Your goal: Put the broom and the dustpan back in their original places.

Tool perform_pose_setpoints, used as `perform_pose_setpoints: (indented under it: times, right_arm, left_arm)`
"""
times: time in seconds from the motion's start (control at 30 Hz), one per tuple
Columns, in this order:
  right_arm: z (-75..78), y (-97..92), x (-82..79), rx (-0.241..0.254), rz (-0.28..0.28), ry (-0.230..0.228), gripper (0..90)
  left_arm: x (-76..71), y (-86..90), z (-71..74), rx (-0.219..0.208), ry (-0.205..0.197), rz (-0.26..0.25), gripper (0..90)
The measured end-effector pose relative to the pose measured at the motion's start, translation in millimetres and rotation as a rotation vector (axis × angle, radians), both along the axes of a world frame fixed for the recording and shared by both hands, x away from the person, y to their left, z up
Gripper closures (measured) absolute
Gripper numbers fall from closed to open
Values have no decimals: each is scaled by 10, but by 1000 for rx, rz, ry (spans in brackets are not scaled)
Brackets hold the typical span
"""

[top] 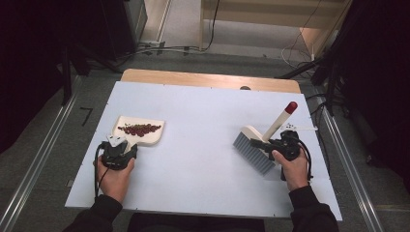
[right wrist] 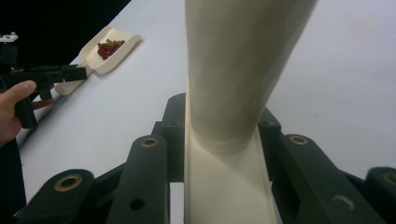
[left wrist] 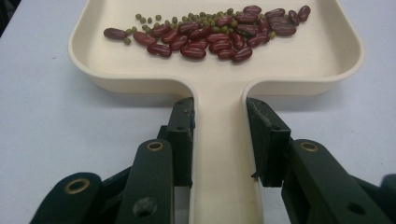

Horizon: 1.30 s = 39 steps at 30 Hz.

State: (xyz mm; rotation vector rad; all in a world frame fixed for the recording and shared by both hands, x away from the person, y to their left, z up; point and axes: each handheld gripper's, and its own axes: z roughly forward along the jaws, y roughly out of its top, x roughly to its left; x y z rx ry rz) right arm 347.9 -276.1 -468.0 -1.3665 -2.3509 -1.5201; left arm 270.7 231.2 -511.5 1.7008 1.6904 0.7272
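A cream dustpan (top: pixel 145 137) (left wrist: pixel 219 70) lies flat on the white table at the left, holding a heap of red beans (top: pixel 139 129) (left wrist: pixel 219 35) mixed with small green ones. My left gripper (top: pixel 117 151) (left wrist: pixel 219 140) is shut on the dustpan's handle. At the right, a cream hand brush (top: pixel 254 145) (right wrist: pixel 238 70) with grey bristles and a red-tipped handle (top: pixel 291 107) is held off the table, tilted. My right gripper (top: pixel 275 145) (right wrist: pixel 222 135) is shut on the brush's body. The dustpan (right wrist: pixel 109 53) also shows far off in the right gripper view.
The white table (top: pixel 203 159) has open surface between the two hands. A strip of wood (top: pixel 208 79) edges its far side. Cables and dark equipment stand on the floor behind and to the right.
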Motion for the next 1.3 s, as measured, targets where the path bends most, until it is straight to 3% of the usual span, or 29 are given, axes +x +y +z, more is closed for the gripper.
perform_pose_setpoints:
  times: [0.1,0.17,0.23,0.3,0.37,0.5,0.57,0.67,0.83,1.1,1.3]
  right_arm:
    - [-14,-40,8,-2,-11,1,641]
    - [-34,-69,22,-13,-38,10,632]
    - [-48,-102,42,-4,-73,8,514]
    - [-58,-132,67,-26,-109,-2,464]
    - [-68,-173,90,-63,-170,-14,363]
    - [-127,-296,151,-195,-347,-2,338]
    - [-157,-388,176,-210,-422,12,363]
    - [-131,-481,175,-208,-476,5,363]
    - [-107,-528,164,-186,-513,-7,354]
    - [-119,-487,213,-246,-536,5,320]
    - [-128,-467,314,-281,-584,20,308]
  left_arm:
    - [-3,12,2,-6,-6,4,649]
    - [-8,16,19,-8,-25,7,592]
    - [-16,19,35,-8,-36,9,526]
    - [-28,18,53,-6,-52,7,495]
    - [-45,12,72,1,-63,9,477]
    - [-67,19,102,-2,-82,14,463]
    - [-74,29,111,-5,-92,18,463]
    - [-78,37,118,-4,-96,18,460]
    - [-82,45,125,-14,-100,24,436]
    - [-109,51,176,-21,-122,15,394]
    - [-109,49,194,-21,-134,15,364]
